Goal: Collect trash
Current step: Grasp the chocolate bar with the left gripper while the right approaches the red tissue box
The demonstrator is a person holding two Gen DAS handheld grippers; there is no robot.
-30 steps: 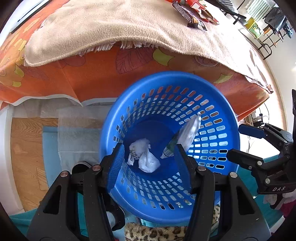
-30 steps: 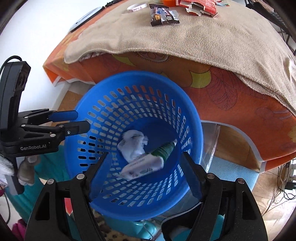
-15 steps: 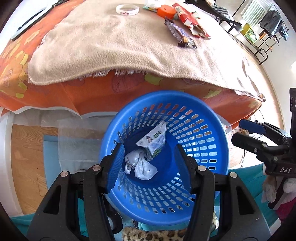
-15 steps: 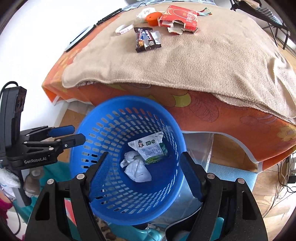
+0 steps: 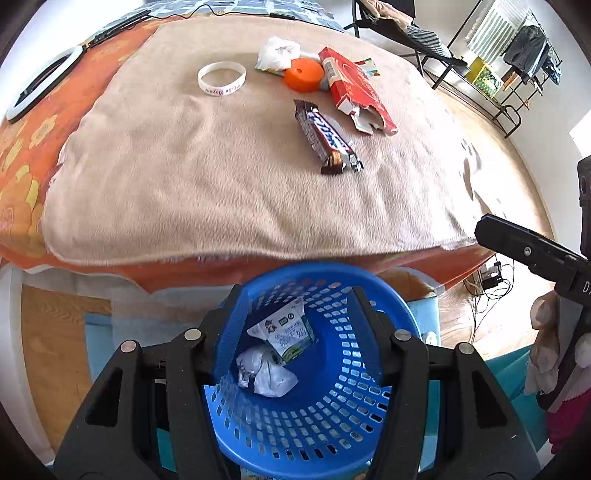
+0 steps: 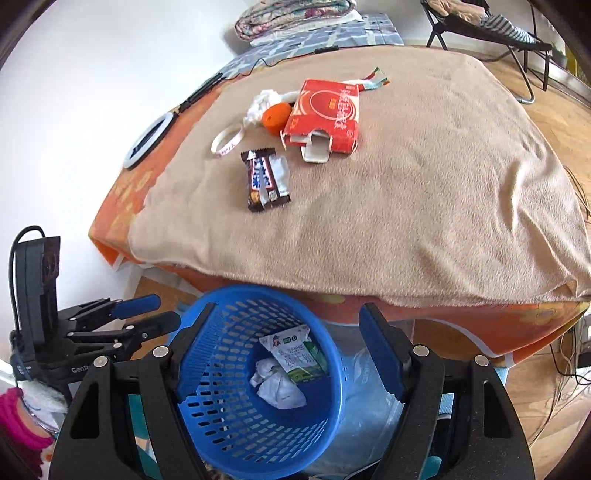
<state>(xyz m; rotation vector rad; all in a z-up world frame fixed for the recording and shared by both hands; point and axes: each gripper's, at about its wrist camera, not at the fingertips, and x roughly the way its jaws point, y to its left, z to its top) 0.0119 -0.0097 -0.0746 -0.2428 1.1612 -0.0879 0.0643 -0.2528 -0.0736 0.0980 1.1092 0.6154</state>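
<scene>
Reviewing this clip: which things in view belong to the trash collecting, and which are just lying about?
Job:
blue basket
milk carton and crumpled paper, inside it
candy wrapper
torn red box
white wad

Lying about, probably:
wristband
orange cap
ring light

A bed [image 6: 406, 206] fills the room, covered by a beige blanket [image 5: 221, 177] over an orange flower-print sheet [image 5: 33, 155]. White walls [image 6: 92, 74] stand behind it. The floor is wood parquet [image 6: 554, 110]. A folding chair [image 6: 491, 22] and a clothes rack [image 5: 517, 48] stand beyond the bed in bright daylight.
</scene>
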